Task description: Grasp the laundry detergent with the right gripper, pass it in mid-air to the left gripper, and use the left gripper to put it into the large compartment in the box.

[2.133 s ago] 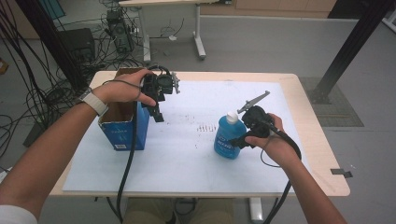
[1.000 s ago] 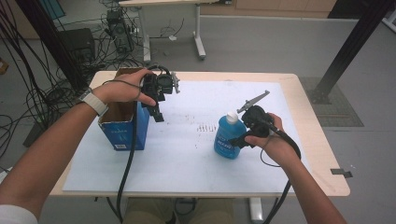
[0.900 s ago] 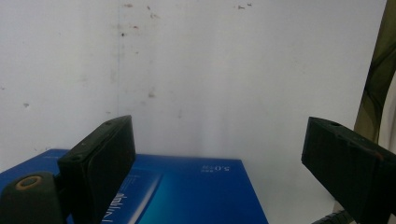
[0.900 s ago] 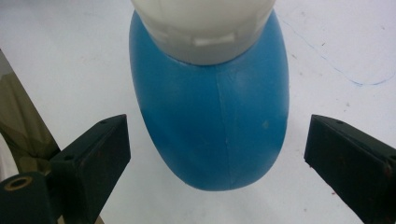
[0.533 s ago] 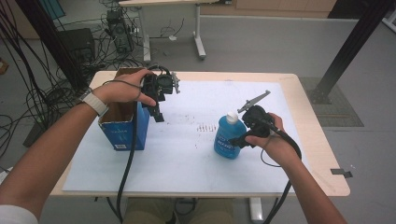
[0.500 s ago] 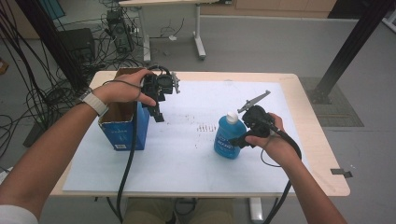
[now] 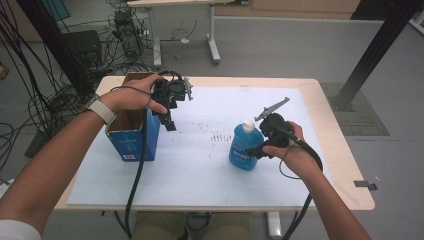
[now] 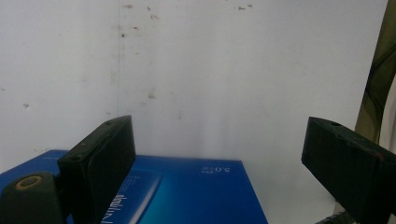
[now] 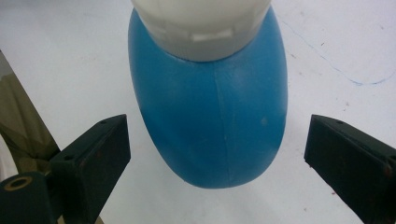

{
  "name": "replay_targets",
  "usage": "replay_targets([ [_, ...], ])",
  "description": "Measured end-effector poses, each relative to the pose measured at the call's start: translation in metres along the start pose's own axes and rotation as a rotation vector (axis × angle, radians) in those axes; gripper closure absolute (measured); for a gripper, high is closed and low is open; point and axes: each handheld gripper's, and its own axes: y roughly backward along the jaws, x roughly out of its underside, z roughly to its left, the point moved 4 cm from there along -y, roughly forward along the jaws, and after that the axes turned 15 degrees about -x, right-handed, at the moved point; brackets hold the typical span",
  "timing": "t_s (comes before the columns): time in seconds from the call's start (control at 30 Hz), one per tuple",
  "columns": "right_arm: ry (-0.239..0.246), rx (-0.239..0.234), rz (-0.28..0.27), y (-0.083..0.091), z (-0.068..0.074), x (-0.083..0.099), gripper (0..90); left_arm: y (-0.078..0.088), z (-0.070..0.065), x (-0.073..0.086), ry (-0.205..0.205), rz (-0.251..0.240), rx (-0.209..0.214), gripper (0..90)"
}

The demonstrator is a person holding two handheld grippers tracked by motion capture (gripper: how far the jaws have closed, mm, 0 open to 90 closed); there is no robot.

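Note:
A blue bottle (image 7: 243, 151) with a white cap stands upright on the white mat, right of centre. My right gripper (image 7: 256, 149) is beside it at its right, held by a hand. In the right gripper view the bottle (image 9: 210, 112) sits between the wide-apart jaws with a gap on each side; the right gripper (image 9: 217, 140) is open. An open blue cardboard box (image 7: 131, 131) stands at the left of the mat. My left gripper (image 7: 169, 121) hangs just right of the box's top, pointing down. In the left gripper view the box (image 8: 187, 191) lies below the open left gripper (image 8: 222, 140).
The white mat (image 7: 200, 165) covers most of a light wooden table (image 7: 335, 150). Cables trail from both grippers over the front edge. Beyond the table are another desk's legs (image 7: 212, 40), tangled floor cables (image 7: 45, 100) at the left and a black post (image 7: 375, 55) at the right.

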Motion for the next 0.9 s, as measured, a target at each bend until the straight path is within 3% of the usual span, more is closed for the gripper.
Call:
replay_targets([
  [0.9, -0.004, 0.003, -0.015, 0.0001, -0.0005, 0.002, 6.8, -0.0008, 0.0006, 0.0002, 0.002, -0.002, 0.0, 10.1],
])
